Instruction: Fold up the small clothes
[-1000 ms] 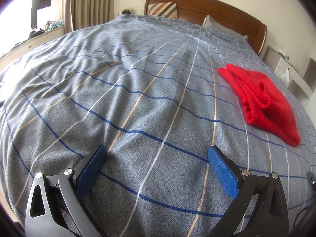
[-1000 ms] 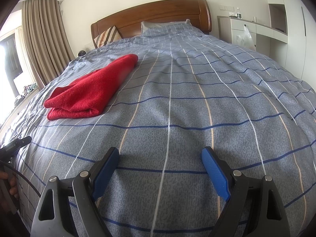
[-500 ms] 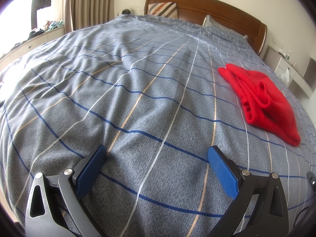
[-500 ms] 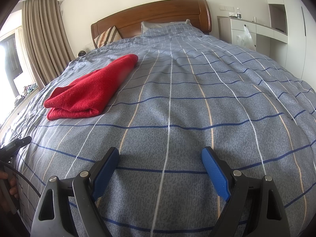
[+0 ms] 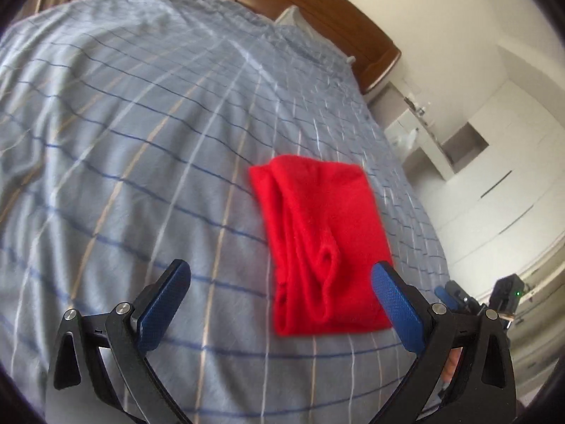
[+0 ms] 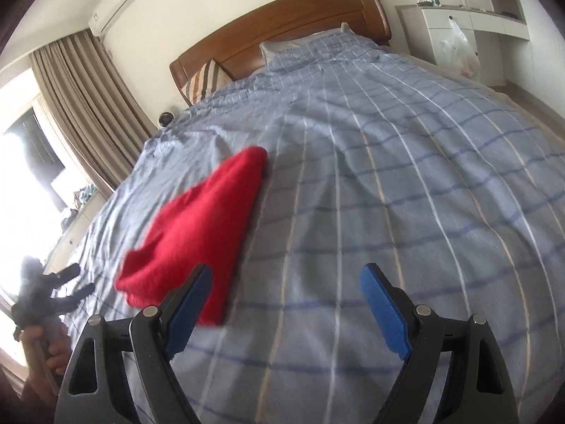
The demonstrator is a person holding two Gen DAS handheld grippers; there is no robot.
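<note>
The left gripper (image 5: pixel 280 282), jaws wide and empty, has swung toward the red cloth (image 5: pixel 319 243), which now lies just ahead on the bedspread (image 5: pixel 123 141) instead of off to the side. The right gripper (image 6: pixel 286 293), also wide and empty, has likewise closed in on it.
</note>
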